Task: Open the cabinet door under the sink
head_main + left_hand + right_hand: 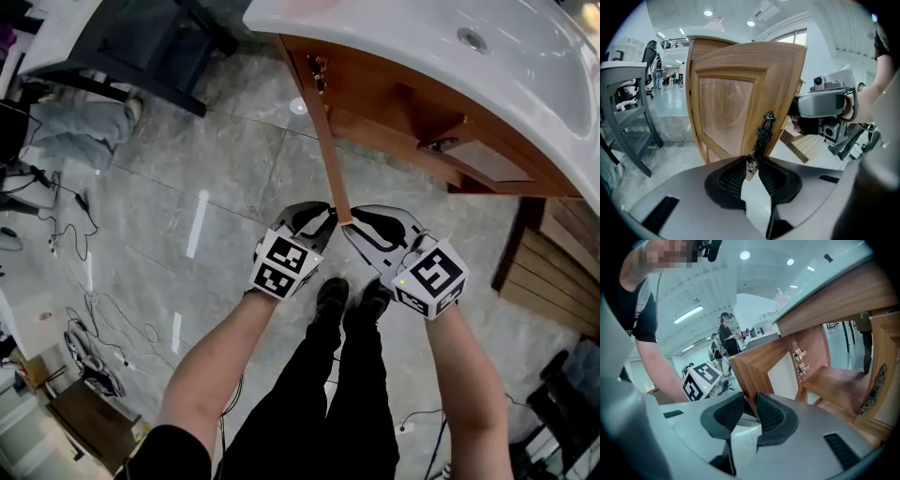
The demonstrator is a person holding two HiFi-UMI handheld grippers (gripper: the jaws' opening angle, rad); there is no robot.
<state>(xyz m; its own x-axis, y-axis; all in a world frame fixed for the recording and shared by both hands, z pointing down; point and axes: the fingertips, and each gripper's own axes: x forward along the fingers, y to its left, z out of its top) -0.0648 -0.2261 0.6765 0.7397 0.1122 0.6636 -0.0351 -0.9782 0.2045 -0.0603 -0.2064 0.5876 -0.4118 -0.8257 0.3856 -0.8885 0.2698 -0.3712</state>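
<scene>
Left hand-held gripper [325, 217] sits at the 9 o'clock side of the cabinet door [328, 150], its jaws closed on the lower end of the black ornate handle [763, 133]. Right hand-held gripper [352, 224], at 3 o'clock, pinches the door's free edge. That door stands swung out from under the sink [450, 70], pointing toward 6 o'clock.

A dark grey chair [159, 37] stands at upper left on the glossy grey tiled floor [216, 150]. Black cables [84, 202] trail along the left edge, and slatted wooden boards [548, 272] lie at right.
</scene>
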